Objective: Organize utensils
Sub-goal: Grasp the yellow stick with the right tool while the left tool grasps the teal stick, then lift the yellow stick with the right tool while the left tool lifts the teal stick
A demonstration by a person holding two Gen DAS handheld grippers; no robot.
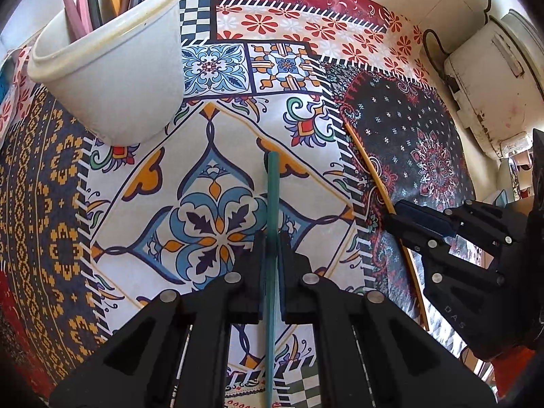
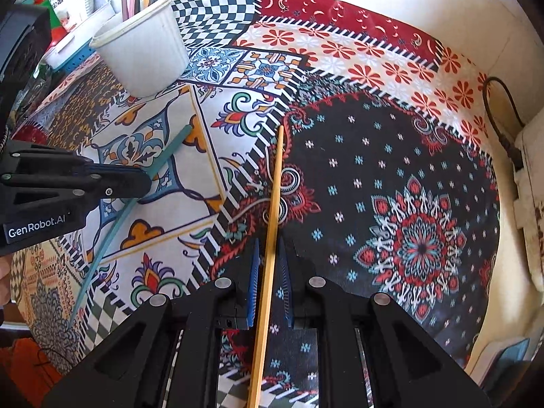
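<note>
Left wrist view: left gripper, jaws closed on a teal chopstick held over the patchwork tablecloth. White cup, far left, holds pink, orange and grey sticks. Right gripper at right, gripping a yellow chopstick.

Right wrist view: right gripper, pads nearly together around the yellow chopstick, over the tablecloth's dark patch. Left gripper at left with the teal chopstick; white cup far left.

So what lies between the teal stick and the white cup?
Nothing but bare patterned cloth: in the left wrist view the teal stick ends short of the white cup.
</note>
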